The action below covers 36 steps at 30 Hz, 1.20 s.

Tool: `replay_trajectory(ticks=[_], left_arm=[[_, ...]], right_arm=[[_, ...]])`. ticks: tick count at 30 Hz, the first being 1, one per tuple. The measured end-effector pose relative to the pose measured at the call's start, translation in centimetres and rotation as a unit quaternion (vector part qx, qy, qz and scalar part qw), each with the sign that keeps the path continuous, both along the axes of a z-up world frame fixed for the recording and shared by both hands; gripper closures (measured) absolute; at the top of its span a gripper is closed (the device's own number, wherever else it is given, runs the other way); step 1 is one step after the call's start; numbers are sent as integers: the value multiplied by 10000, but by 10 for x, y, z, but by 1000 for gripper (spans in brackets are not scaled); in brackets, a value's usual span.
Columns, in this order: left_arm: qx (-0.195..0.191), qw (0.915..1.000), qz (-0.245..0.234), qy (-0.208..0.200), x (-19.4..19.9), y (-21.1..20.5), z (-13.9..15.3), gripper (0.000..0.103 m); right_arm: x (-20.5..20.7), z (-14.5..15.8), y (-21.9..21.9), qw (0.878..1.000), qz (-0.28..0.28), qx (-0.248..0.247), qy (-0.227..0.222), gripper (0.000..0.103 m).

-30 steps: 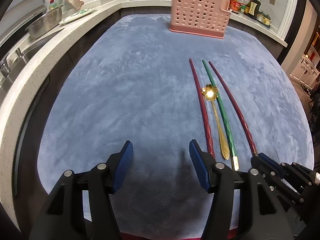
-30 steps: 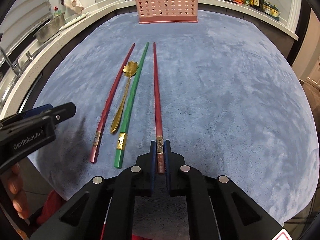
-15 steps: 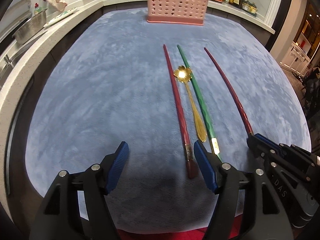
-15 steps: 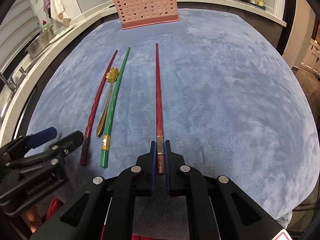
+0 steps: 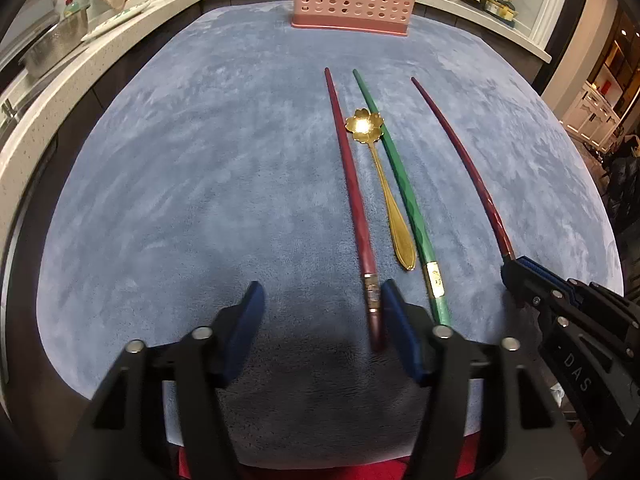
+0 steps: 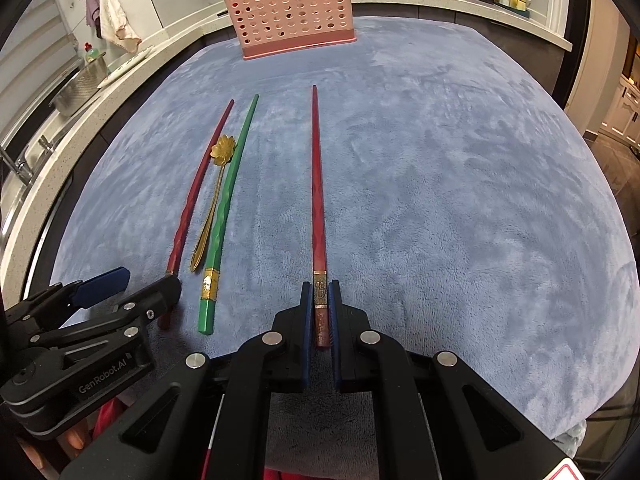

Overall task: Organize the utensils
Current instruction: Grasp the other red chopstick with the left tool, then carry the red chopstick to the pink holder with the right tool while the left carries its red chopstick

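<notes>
Right gripper [image 6: 320, 316] clamped on the butt end of a red chopstick [image 6: 318, 200], shaft running straight ahead over the blue cloth [image 6: 460, 200] on the table. Left gripper [image 5: 320, 320] half open, jaws just been narrowing; butt of a second red chopstick [image 5: 354, 200] between the fingers, close against the right-hand pad [image 5: 394, 312], no squeeze on it yet. Just right of that gripper: gold spoon [image 5: 380, 176], flower bowl at the far end, then green chopstick [image 5: 404, 188] alongside, touching or nearly so. Far ahead of both grippers, pink basket [image 6: 288, 12] upright, some utensils already poking out of the top.

Chopsticks judged stiff, light, glossy and faceted, so prone to roll or slip between pads; thick butt end near the gold band the best hold, squarely across the flats. Long lever from such a hold, so tip likely to droop or swing. Spoon thin and flat, harder to lift off plush cloth; handle mid-length probably best.
</notes>
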State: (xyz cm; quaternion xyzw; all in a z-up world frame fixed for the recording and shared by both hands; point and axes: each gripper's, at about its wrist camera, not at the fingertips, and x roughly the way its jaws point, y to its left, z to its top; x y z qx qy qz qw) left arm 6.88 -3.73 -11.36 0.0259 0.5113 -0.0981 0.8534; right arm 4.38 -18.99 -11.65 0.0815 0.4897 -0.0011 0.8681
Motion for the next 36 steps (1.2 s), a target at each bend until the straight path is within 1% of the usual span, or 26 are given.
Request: replay_trajectory(ticks=[2,3,4,5,6,8,10,17,22,24,30,36], left_arm=[[12,10000,-12,-20,0,0,0,61],[5,10000,-17,-29,0,1,1,64],[-10,10000,-27,-30,0,1,1,72],[-28,10000,-33,-27,0,2,2,77],[-43,10000,-33,-25,0,2,2,79],[-69,10000,-51,-14,1,3,2,90],[-36,9999,-93,-27,1,2,3,95],[-97,9999,-74,-94,-2,2,10,96],[-202,9996,1,-203,1,6,26,96],[-311,9992,34,-235,3,8,35,96],[-438,9978,99,-484,12,13,68,96],[-530,9951,165,-818,28,21,107,96]], right_arm=[[0,0,0,10000,-1,-3,1,96],[0,0,0,10000,-1,-6,1,96],[0,0,0,10000,-1,-3,2,96],[0,0,0,10000,-2,0,1,96],[0,0,0,10000,-3,2,1,96],[0,0,0,10000,0,-1,-1,96],[0,0,0,10000,7,3,-1,96],[-1,4,1,10000,11,-6,-50,96],[-4,20,4,9996,75,-94,-237,96],[-5,27,3,9995,77,-41,-306,96],[3,52,-6,9984,-16,92,-560,96],[16,89,-17,9955,-89,170,-923,96]])
